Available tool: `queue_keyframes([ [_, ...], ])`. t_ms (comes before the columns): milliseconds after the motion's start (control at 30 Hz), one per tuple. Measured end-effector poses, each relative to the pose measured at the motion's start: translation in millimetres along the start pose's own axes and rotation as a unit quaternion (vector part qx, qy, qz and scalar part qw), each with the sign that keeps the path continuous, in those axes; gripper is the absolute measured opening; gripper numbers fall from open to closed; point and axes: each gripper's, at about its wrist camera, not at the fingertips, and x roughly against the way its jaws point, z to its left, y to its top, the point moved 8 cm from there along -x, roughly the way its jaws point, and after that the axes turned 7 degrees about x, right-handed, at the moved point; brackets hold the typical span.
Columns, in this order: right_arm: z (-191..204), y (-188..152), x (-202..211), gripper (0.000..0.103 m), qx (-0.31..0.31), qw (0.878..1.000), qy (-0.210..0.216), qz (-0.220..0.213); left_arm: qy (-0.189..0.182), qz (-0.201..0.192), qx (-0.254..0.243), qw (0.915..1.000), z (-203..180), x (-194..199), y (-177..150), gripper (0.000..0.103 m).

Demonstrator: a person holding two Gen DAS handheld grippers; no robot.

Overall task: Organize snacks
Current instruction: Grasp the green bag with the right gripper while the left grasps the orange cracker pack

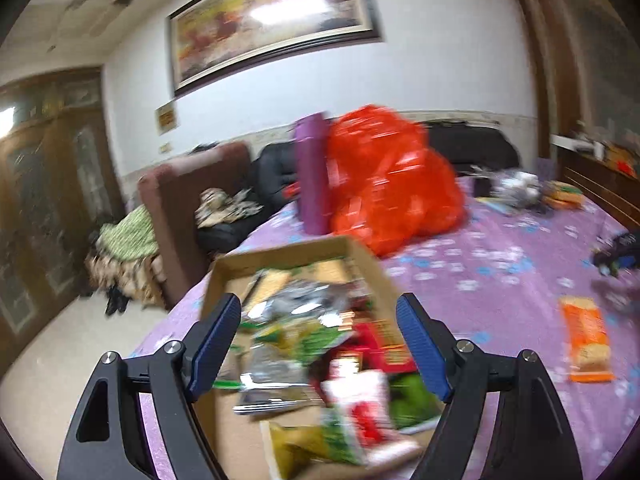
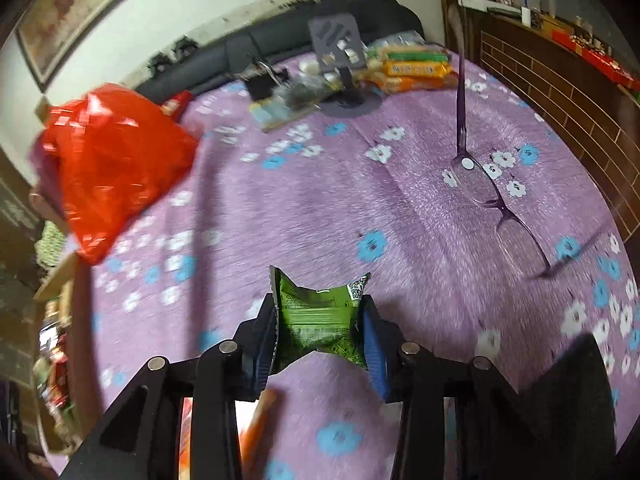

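1. The left tool (image 1: 319, 314) hangs released, its two blue-padded fingers (image 1: 218, 340) spread wide with nothing between them, above an open brown cardboard box (image 1: 362, 258) that sits on the bed.
2. That box holds a blurred heap of snack packets (image 1: 320, 344) in green, silver and red wrappers; single labels cannot be read.
3. The right tool (image 2: 320, 326) is clenched on a small green foil snack packet (image 2: 320, 320), pinching it at both side edges so the wrapper buckles between the pads, held above the bedspread.
4. The purple bedspread with white and blue flowers (image 2: 304, 208) covers the bed in both views.
5. A flat orange snack packet (image 1: 587, 338) lies on the bedspread to the right of the box, apart from it.
6. A crumpled red plastic bag (image 1: 390, 178) stands behind the box, with a purple upright roll (image 1: 312, 176) just beside it on its left.
7. A pair of purple-framed glasses (image 2: 492, 196) lies open on the bedspread, ahead and right of the right tool.
8. At the bed's far end sit several orange and green long snack packs (image 2: 416, 68), beside a grey phone stand (image 2: 340, 60).
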Motion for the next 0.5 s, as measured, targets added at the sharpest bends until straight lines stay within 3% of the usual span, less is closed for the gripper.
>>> queue_keyframes([
  [67, 1, -3, 9, 0.042, 0.0, 1.0, 0.004, -0.02, -0.053, 0.017, -0.02, 0.9982, -32, 8, 1, 0.08],
  [133, 1, -5, 11, 0.042, 0.006, 0.999, 0.003, -0.036, -0.128, 0.055, -0.037, 0.9897, -72, 14, -3, 0.079],
  [200, -2, -8, 11, 0.042, 0.005, 0.999, 0.013, -0.044, -0.21, 0.123, -0.045, 0.9688, -114, 12, -15, 0.079],
  [267, -9, -8, 9, 0.042, -0.004, 0.999, 0.019, -0.044, -0.255, 0.178, -0.045, 0.9492, -147, 7, -27, 0.079],
  [367, -19, -5, 12, 0.042, -0.013, 0.998, 0.022, -0.052, -0.283, 0.229, -0.062, 0.9292, -186, -2, -43, 0.079],
  [500, -24, -3, 17, 0.042, -0.02, 0.998, 0.031, -0.058, -0.28, 0.252, -0.093, 0.9216, -217, -15, -56, 0.079],
])
